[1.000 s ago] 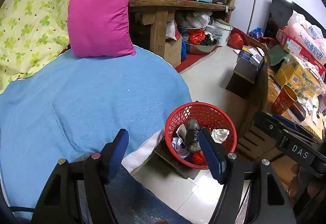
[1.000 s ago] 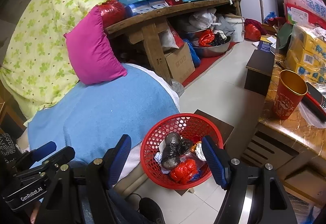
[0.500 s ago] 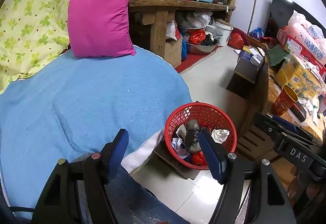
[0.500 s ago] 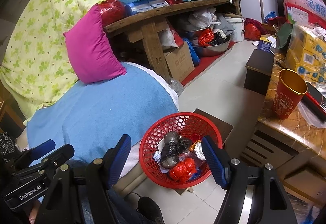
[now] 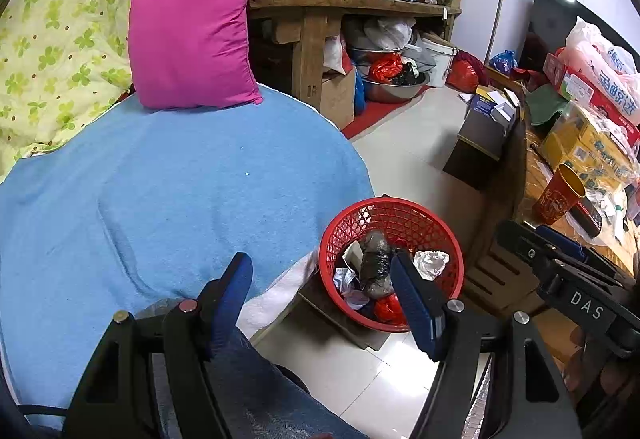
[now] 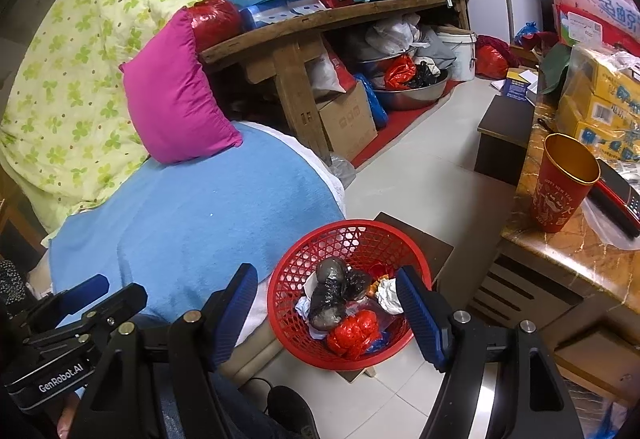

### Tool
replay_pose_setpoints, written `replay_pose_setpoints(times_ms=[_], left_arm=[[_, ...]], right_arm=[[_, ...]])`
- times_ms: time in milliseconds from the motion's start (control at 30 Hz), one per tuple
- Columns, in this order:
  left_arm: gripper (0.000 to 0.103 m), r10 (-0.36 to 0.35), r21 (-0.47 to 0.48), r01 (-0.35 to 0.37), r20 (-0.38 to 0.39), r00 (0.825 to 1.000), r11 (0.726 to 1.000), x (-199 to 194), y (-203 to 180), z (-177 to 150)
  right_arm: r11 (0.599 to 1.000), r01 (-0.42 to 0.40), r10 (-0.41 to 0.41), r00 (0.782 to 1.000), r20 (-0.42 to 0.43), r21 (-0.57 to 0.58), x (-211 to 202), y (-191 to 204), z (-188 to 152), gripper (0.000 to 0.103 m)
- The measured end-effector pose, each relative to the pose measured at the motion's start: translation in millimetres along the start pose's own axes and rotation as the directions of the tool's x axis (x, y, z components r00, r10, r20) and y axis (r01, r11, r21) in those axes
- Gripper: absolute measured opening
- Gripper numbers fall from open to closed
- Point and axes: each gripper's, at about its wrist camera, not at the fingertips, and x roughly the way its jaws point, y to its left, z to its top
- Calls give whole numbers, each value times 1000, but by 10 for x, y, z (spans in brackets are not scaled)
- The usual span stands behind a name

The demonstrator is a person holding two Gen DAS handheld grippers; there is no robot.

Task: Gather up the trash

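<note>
A: Left hand-held gripper (image 5: pixel 320 295) first; its blue fingers stand wide apart with nothing between them, hovering over the bed's near edge; the right hand-held gripper (image 6: pixel 326 303) matches it, gaping and empty, aimed down at the red basket (image 6: pixel 304 259).

B: And what has changed over the last second?

A: Nothing that I can see; both tools sit where they were, the jaws no wider and no narrower, the basket unmoved; I'd judge that a pause after a drop, or the task near its end, since no loose scrap shows on the blue blanket (image 5: pixel 180 179).

B: Where's the trash, then?

A: All in the basket, which stands on a low dark board on the floor just off the bed's corner.

B: Give me a count.

A: One basket; inside, one dark wrapped bundle (image 6: pixel 330 299), one red crumpled bag (image 6: pixel 354 333), one silvery foil wad (image 6: pixel 386 293), some white paper scraps I can't count; one pink cushion (image 5: pixel 192 39) at the bed's far edge; one red cup (image 6: pixel 564 191) at the desk's near edge; two grippers.
</note>
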Motion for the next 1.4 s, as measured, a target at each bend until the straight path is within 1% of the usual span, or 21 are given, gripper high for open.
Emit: replay_pose_setpoints(times_ms=[167,500,800,1133,1300,1400], left_arm=[[72,-11,-5,11,-7,1000,1000,16,-3,4],[72,-8,-1,8,-3,1000,1000,10,-24,16],[72,10,10,-10,-4,1000,1000,22,-64,46],[72,19,32,-19,4,1000,999,34,-148,95],[72,14,37,-14,1,1000,999,54,-181,99],[72,-5,43,5,-5,1000,999,91,-193,115]], right_arm=[[1000,1,-1,1000,-4,2,10,-6,-7,75],[1000,3,-3,1000,5,-9,12,11,18,75],[1000,-5,5,1000,-8,6,33,-14,15,75],[1000,-3,3,1000,-3,14,28,-52,43,75],[1000,-2,2,1000,4,10,19,-57,38,75],[1000,2,-2,1000,2,13,23,-69,32,75]])
